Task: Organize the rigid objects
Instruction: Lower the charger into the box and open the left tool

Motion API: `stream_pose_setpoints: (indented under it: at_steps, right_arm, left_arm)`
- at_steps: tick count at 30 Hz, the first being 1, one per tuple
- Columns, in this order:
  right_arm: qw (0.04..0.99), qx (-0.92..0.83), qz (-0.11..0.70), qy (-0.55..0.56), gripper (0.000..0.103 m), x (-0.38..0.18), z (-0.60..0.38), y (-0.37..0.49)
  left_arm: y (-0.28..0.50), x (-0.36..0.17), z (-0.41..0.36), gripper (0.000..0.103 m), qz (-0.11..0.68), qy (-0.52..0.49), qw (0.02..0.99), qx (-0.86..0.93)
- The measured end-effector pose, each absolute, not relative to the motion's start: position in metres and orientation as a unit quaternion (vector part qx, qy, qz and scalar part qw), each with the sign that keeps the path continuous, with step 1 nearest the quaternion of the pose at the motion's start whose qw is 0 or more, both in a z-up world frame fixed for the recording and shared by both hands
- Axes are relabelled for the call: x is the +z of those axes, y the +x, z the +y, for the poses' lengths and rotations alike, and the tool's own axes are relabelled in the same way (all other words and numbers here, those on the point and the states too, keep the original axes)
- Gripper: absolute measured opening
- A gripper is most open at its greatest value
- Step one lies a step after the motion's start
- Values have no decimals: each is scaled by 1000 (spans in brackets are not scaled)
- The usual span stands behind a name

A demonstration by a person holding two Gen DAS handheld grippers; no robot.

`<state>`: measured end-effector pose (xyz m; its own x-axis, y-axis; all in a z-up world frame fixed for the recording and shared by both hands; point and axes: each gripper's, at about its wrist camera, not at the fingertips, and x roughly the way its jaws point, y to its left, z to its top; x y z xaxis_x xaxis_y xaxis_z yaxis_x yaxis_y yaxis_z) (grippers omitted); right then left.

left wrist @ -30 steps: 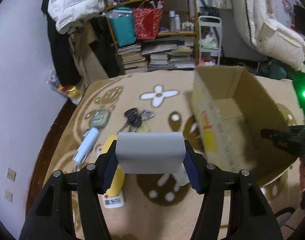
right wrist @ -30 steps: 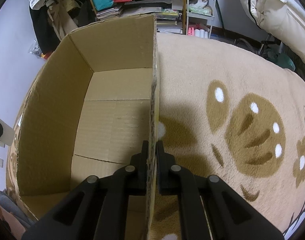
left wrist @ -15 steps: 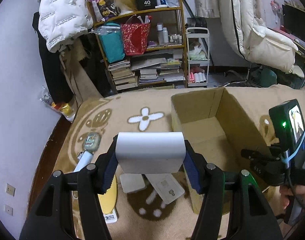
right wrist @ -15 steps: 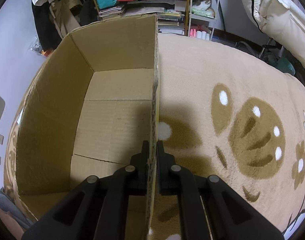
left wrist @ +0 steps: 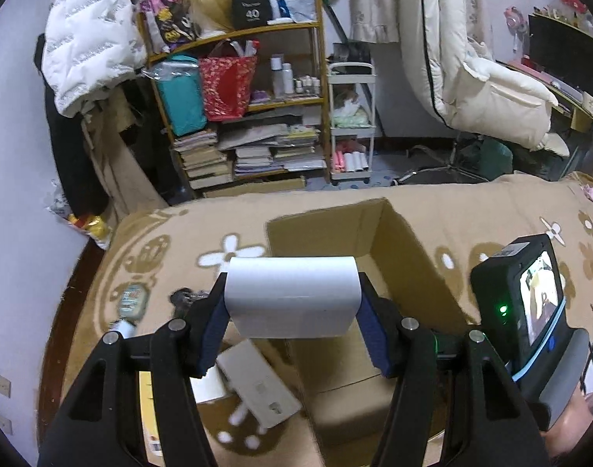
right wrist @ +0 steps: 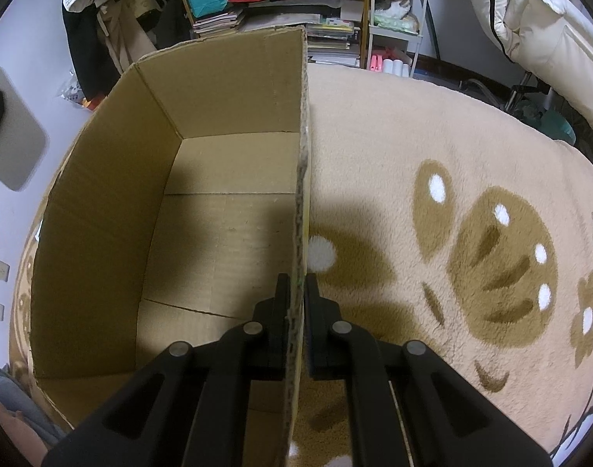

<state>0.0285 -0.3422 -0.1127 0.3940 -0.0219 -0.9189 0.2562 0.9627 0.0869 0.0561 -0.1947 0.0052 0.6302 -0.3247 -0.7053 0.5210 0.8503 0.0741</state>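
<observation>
Two grippers, two jobs here. From the left wrist view, the left gripper [left wrist: 292, 303] has its fingers clamped on a white box [left wrist: 291, 295], one blue pad on each short end, so it sits level between them. It's held up in the air over the near left side of the cardboard box [left wrist: 378, 257], which looks like the drop-off spot. Down on the blanket [left wrist: 471, 210] beside the cardboard box are the leftovers: a flat white card-like package [left wrist: 257, 389], a bunch of keys [left wrist: 185, 295], and a small greenish tag thing [left wrist: 133, 299]. Some of it is too blurry to name.

From the right wrist view, the right gripper [right wrist: 296, 307] has its fingers pinched together on the top edge of the cardboard box's right wall [right wrist: 302, 179]. My guess is that's just to keep the box steady and open while stuff gets dropped in. The bottom of the box looks bare from here, so I'd say sorting has barely started. The next move is probably lowering the white box inside without clipping the near wall.
</observation>
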Motion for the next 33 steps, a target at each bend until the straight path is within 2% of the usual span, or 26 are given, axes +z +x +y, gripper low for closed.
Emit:
stream_pose_setpoints:
  at_steps: [10,19,27,30,33]
  right_arm:
    - [828,-79,543,119,7,-115,-347,27]
    - [828,-78,542,116,7,-114,-345,27]
    - [829,-74,542,116,10,-114,-347,29]
    - [827,-78,546,108,7,-118,-346,30]
    - [827,-78,546,112,7,-118,-347,31]
  left_arm:
    - [55,-33,-227,60,393,171,870,-245]
    - [49,-37,-227,60,388,183,871,-240]
    - [43,-26,-223,65,368,190,882,-224]
    - [48,-20,-218,66,371,190,883,-214]
    - [52,-14,-210,76,367,192,888,-202]
